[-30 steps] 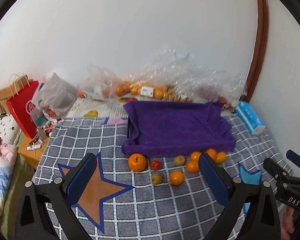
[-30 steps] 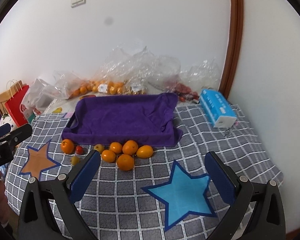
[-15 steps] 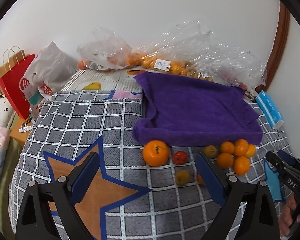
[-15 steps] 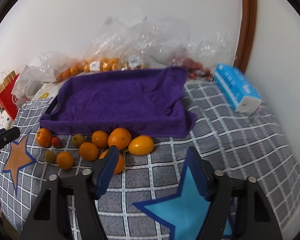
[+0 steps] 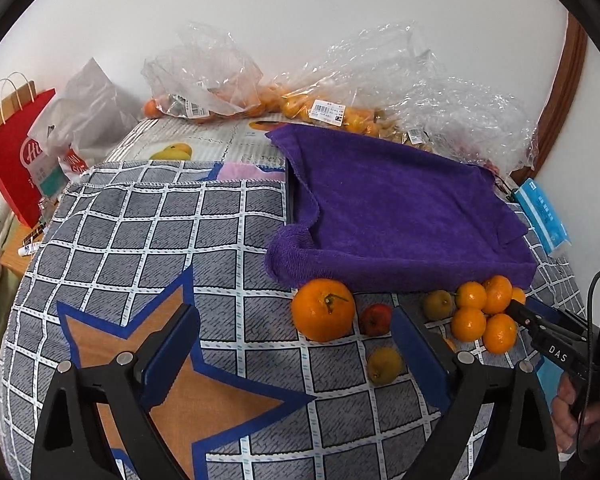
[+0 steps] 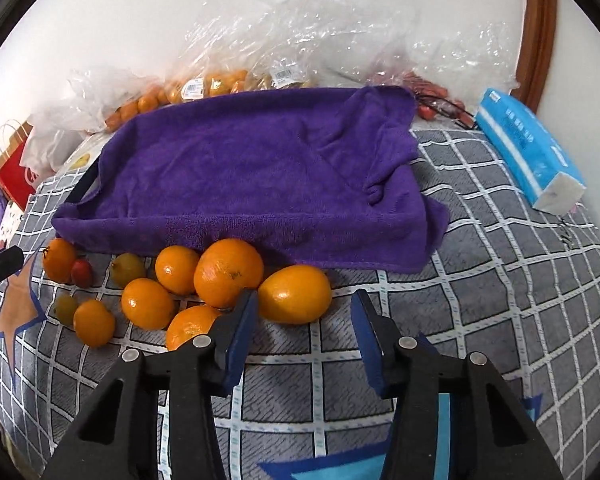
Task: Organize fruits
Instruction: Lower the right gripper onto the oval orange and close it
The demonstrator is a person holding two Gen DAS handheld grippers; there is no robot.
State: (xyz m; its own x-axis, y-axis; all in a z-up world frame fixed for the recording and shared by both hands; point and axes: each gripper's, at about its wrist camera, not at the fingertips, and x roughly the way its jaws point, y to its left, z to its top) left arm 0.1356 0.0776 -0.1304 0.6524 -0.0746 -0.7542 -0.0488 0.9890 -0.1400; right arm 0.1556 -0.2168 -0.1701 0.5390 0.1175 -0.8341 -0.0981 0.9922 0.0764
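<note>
Only the right wrist view shows the right gripper point(image 6: 304, 312), fingers closing with nothing between, near the oval orange point(image 6: 295, 294); the left gripper point(image 5: 296, 344) is spread above the checked cloth point(image 5: 140, 240); fruit point(image 5: 323, 309) lies before the purple towel point(image 5: 400, 208).

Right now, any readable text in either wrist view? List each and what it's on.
"DAS": white letters on the right gripper body, left wrist view.
"Hu", cut off: white letters on the red paper bag.
Barcode stickers on the clear fruit bags: too small to read.
Blue tissue pack: print blurred, unreadable.
</note>
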